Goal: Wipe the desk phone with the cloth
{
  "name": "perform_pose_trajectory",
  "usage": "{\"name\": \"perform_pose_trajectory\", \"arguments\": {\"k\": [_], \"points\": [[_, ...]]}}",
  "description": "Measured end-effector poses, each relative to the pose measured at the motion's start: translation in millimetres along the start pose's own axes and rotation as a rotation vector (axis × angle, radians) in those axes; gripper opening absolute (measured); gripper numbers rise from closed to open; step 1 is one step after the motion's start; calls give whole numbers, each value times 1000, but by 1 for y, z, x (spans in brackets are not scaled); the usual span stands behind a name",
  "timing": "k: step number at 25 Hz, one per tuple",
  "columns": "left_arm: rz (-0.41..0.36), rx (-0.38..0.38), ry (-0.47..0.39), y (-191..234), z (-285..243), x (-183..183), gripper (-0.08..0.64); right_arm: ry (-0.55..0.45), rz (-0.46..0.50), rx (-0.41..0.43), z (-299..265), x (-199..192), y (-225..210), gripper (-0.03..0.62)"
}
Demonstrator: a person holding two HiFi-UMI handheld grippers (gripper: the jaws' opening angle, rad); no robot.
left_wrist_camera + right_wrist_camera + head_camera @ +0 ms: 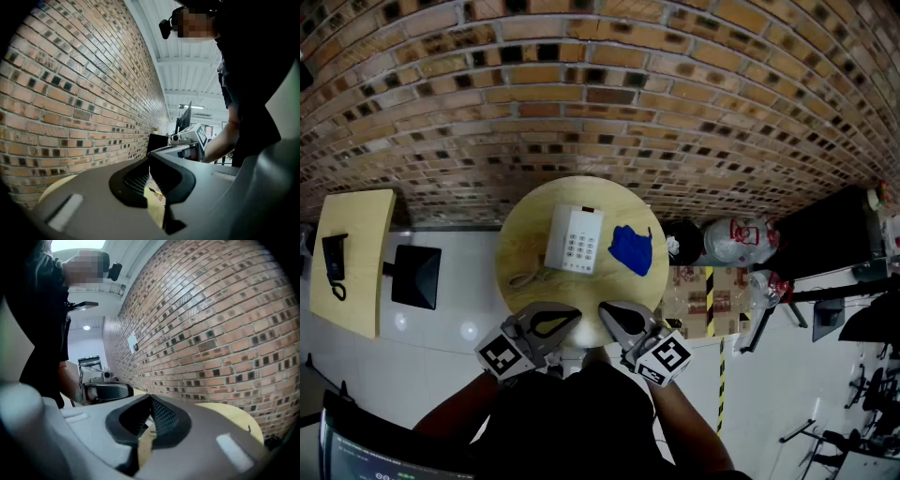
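Observation:
The white desk phone (pixel 575 239) lies on the round wooden table (pixel 520 234), its coiled cord trailing toward the near left edge. A crumpled blue cloth (pixel 632 249) rests just to the phone's right. My left gripper (pixel 567 317) and right gripper (pixel 609 314) hover side by side at the table's near edge, short of both objects. Both have their jaws shut with nothing between them. The left gripper (pixel 150 161) sees the brick wall and the right gripper's body beside it. The right gripper (pixel 150 398) looks over the tabletop (pixel 234 416). Neither gripper view shows the phone or cloth.
A brick wall (pixel 600 84) stands behind the table. At the left is a square wooden table (pixel 366 234) with a dark phone (pixel 335 262), and a black screen (pixel 417 275) beside it. Plastic bags (pixel 736 239) and a cardboard box (pixel 694 291) crowd the floor at the right.

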State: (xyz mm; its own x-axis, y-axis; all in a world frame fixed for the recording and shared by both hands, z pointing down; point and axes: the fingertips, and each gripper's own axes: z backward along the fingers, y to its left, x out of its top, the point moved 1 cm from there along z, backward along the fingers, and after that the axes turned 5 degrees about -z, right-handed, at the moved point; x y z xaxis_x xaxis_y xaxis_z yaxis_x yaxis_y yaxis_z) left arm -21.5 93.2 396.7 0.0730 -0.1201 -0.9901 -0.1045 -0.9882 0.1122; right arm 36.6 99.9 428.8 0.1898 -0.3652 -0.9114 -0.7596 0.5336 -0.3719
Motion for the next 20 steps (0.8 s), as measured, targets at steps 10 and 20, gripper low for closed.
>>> {"name": "perform_pose_trajectory", "arguments": {"k": [10,20], "points": [[7,19,41,25,-67,-15,0,178,10,-109,-6,-44,-125,2],[24,72,75,44,-112,-30,5,483,44,-220,-29,-130,-258,155]]}}
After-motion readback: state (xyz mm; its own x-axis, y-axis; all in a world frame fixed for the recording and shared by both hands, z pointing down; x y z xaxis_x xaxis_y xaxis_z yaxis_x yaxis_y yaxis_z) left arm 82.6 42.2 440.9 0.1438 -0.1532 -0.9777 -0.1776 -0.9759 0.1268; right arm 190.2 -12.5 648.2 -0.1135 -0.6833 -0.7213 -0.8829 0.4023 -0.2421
